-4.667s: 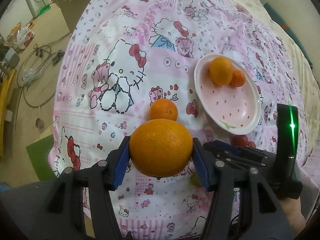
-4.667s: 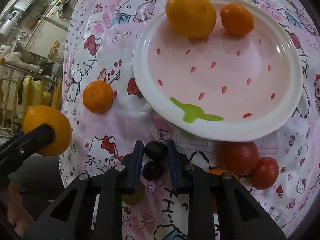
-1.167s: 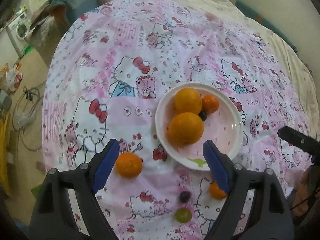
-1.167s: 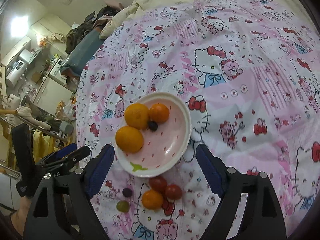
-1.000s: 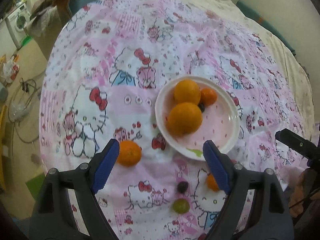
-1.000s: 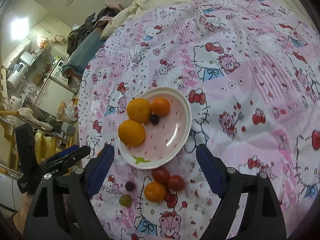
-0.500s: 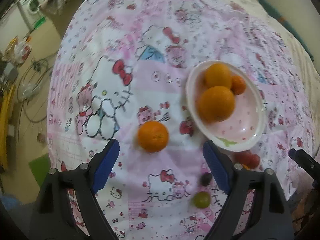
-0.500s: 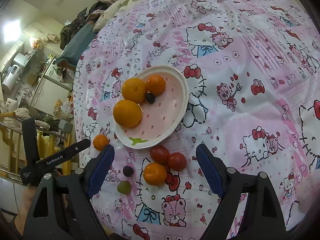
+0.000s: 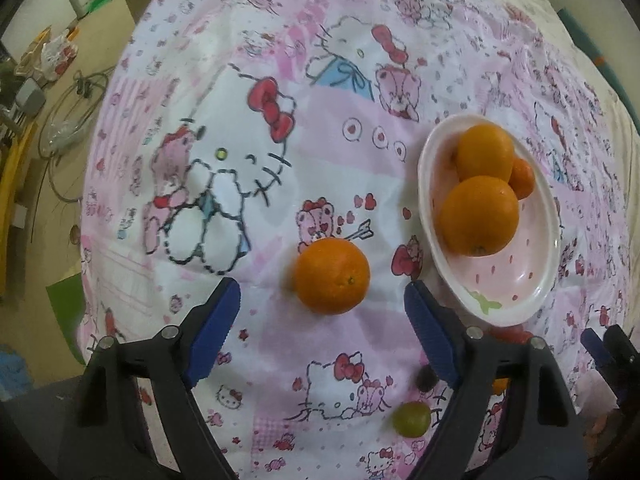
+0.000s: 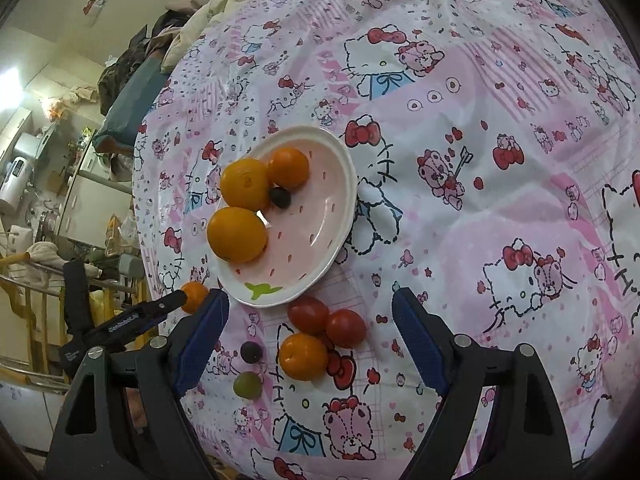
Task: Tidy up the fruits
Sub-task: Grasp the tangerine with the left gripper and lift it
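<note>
Showing, on the left black plastic two-finger gripper (image 9: 322, 316), blue ribbed pads (image 9: 212, 328) and silver screws along angular arms. Repeating the same build on the right black plastic two-finger gripper (image 10: 310, 330), its blue ribbed pads (image 10: 202, 342) facing inward. Displaying small white lettering, too tiny for reading, along one black finger of the left one.

1. Left view: the tomatoes (image 9: 510, 334) peek out behind a finger (image 9: 430, 330).
2. The dark grape (image 9: 426, 378) is half covered.
3. Right view: the loose orange (image 10: 194, 297) sits partly behind the left gripper (image 10: 168, 304).
</note>
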`<action>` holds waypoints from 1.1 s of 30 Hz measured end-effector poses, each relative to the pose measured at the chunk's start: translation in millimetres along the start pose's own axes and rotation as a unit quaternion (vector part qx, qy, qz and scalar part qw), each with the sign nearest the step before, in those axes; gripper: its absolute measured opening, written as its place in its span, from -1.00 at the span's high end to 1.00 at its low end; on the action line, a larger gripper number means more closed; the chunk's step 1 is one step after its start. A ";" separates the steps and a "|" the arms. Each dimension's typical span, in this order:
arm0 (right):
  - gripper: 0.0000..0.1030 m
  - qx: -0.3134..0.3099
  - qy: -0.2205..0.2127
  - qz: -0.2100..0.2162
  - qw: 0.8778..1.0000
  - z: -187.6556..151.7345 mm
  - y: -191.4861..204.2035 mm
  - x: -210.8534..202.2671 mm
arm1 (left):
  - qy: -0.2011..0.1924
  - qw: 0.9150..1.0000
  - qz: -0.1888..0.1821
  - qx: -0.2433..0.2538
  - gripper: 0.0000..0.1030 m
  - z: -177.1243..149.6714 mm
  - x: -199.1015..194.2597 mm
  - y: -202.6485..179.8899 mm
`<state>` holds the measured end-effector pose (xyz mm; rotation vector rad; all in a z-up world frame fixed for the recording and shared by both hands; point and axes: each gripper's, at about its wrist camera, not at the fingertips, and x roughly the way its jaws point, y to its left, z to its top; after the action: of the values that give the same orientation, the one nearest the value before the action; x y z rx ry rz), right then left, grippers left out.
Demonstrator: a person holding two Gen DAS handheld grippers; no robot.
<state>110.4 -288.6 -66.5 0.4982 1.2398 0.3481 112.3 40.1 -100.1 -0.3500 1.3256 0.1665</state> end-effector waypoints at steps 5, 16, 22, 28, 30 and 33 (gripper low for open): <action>-0.67 0.003 0.001 -0.002 1.000 -0.3 -3.3 -0.7 | 0.011 0.999 0.029 0.035 -0.25 5.5 17.4 -17.0; -0.67 0.013 -0.004 -0.008 1.000 -0.7 -13.5 -6.3 | 0.008 0.992 0.089 0.086 0.21 5.1 34.0 -37.1; -0.67 0.016 -0.003 -0.007 1.000 0.1 -14.7 -7.1 | 0.004 0.992 0.086 0.087 0.23 7.0 31.5 -37.2; -0.67 0.009 -0.005 -0.014 1.000 0.6 -14.5 -6.6 | -0.006 0.994 0.073 0.084 0.23 1.3 19.2 -31.5; -0.67 0.010 -0.006 -0.017 1.000 1.6 -15.1 -6.6 | -0.015 0.994 0.063 0.084 0.23 -1.5 11.1 -32.6; -0.67 0.014 -0.007 -0.021 1.000 1.8 -17.7 -6.5 | -0.032 0.994 0.040 0.096 0.24 -6.4 -5.7 -35.0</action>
<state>109.9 -307.1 -70.3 0.4976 1.2415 0.2926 116.1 5.6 -90.4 -0.1289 1.2808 0.1152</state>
